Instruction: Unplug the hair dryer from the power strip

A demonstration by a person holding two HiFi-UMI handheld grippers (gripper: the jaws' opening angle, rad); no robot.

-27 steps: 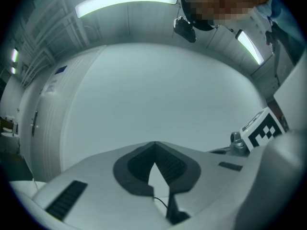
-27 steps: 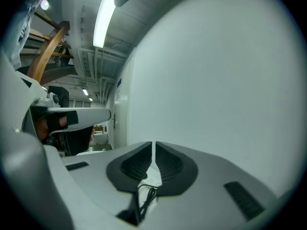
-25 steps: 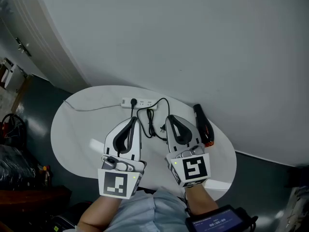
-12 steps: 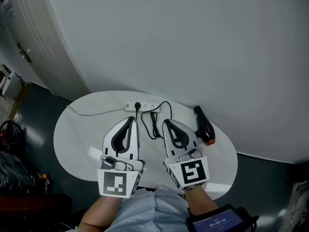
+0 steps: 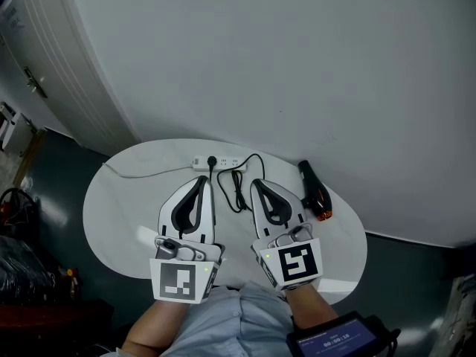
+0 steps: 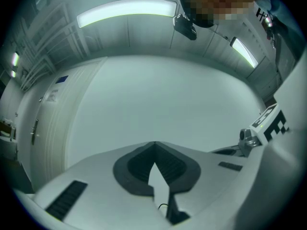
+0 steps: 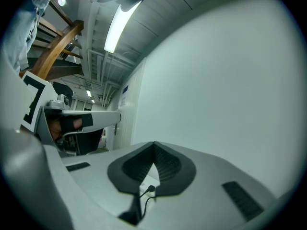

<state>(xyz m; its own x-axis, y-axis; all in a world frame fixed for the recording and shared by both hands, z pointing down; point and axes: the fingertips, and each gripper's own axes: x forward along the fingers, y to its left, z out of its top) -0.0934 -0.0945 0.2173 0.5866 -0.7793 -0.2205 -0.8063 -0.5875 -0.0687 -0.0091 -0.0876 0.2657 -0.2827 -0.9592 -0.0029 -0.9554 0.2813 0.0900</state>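
A white power strip lies at the far side of the white oval table, with the black plug in it. Its black cord loops toward me between the grippers and runs to the black hair dryer, which has an orange end and lies at the right. My left gripper and right gripper hover side by side just short of the strip, both shut and holding nothing. In the left gripper view the gripper shows touching tips. The right gripper frames the plug under its closed tips.
The strip's white lead trails left across the table. A pale curved wall rises right behind the table. Dark floor and clutter lie to the left. A device with a screen sits by my right forearm.
Both grippers have edged slightly forward toward the power strip, and the head view has shifted a little. The strip, cord and hair dryer lie as before.
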